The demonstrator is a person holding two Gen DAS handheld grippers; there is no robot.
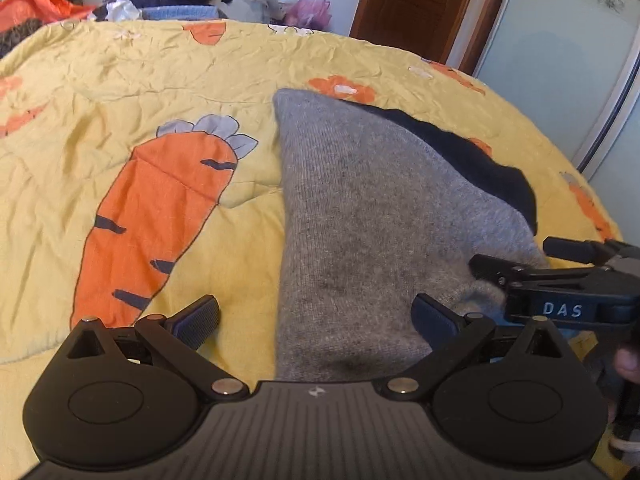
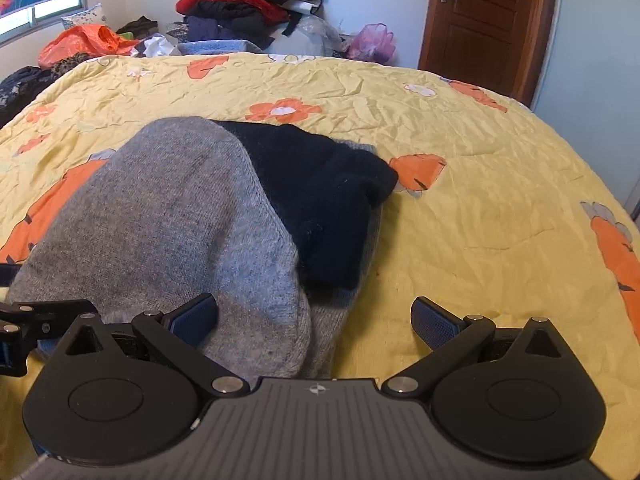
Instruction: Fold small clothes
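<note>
A grey knit garment (image 1: 360,220) lies folded over on the yellow carrot-print quilt (image 1: 140,80), with a dark navy part (image 1: 480,160) showing at its right. My left gripper (image 1: 318,320) is open and low over the garment's near edge, its right finger on the grey knit and its left finger over the quilt. The right gripper (image 1: 510,252) shows at the right side of the garment. In the right wrist view the grey garment (image 2: 168,220) and its navy part (image 2: 320,200) fill the left. My right gripper (image 2: 316,318) is open, its left finger touching the grey hem.
A heap of red, black and blue clothes (image 2: 248,4) and an orange bag (image 2: 88,40) sit beyond the far edge of the bed. A purple bag (image 2: 372,40) and a wooden door (image 2: 480,20) stand at the back right. A hand (image 1: 628,364) shows at the right edge.
</note>
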